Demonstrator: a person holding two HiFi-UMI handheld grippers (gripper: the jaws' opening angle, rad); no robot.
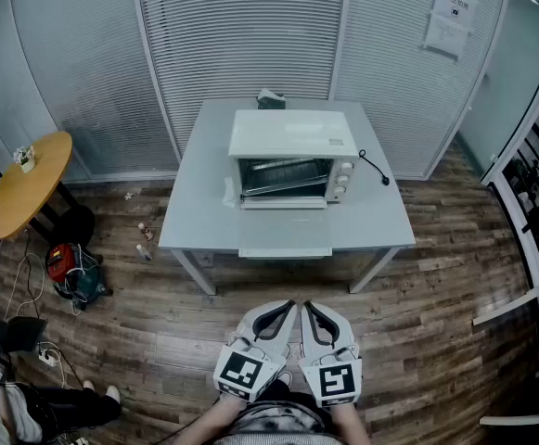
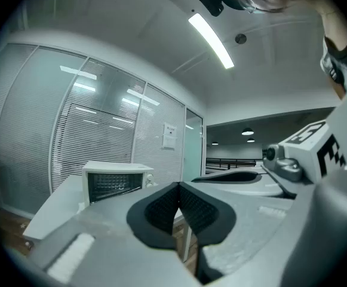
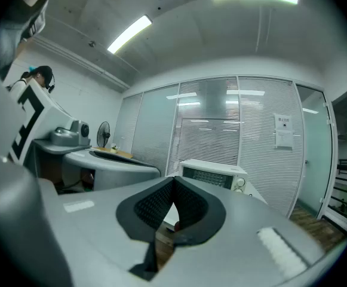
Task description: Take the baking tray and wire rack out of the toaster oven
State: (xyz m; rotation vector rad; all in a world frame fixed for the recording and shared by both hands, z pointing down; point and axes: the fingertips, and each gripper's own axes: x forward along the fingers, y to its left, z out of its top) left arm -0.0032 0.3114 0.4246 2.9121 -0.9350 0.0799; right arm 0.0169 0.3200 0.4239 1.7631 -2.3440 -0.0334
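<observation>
Head view: I've got left gripper (image 1: 290, 307) and right gripper (image 1: 308, 307) side by side, well short of the table (image 1: 204, 221); toaster oven (image 1: 292, 160) stands on it, wire rack (image 1: 283, 174) inside. Left gripper view: jaws fully together, nothing between; right gripper view: jaws together too, holding nothing

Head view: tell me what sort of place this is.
Likely an office room: glass partition walls with blinds, a paper notice on the glass, and a toaster oven on a plain grey table.
</observation>
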